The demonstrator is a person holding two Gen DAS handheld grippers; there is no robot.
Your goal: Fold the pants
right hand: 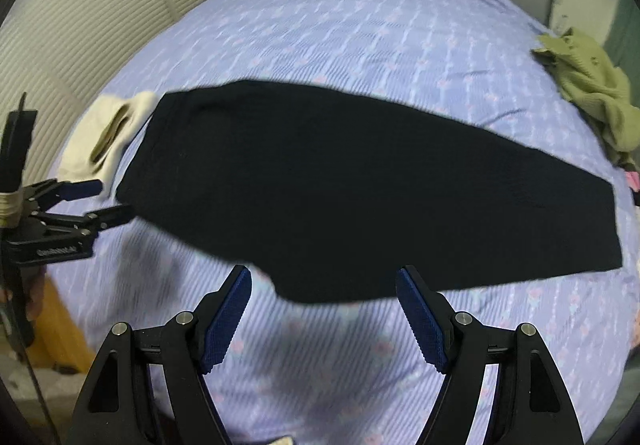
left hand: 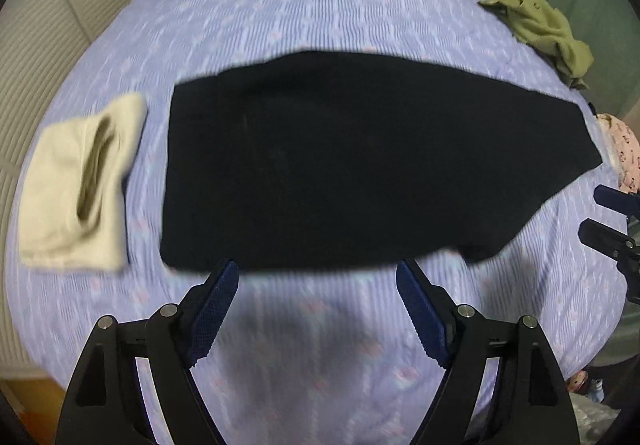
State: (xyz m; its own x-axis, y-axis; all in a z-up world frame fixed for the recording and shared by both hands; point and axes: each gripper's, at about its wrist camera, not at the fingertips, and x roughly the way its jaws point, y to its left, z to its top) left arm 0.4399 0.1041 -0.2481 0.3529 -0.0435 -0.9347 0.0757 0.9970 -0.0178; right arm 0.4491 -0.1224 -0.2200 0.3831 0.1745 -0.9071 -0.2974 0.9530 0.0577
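Black pants (left hand: 340, 165) lie flat on the blue patterned bed (left hand: 320, 345), folded lengthwise, wide end at the left, narrow end at the right. They also show in the right wrist view (right hand: 360, 197). My left gripper (left hand: 318, 273) is open and empty, hovering just in front of the pants' near edge. My right gripper (right hand: 324, 277) is open and empty, its fingertips at the pants' near edge. The right gripper also shows at the right edge of the left wrist view (left hand: 604, 213), and the left gripper at the left of the right wrist view (right hand: 112, 201).
A folded cream garment (left hand: 80, 181) lies left of the pants. A crumpled olive garment (left hand: 540, 25) lies at the far right of the bed. A pink patterned cloth (left hand: 624, 157) sits at the right edge. A ribbed white wall (right hand: 80, 25) runs along the left.
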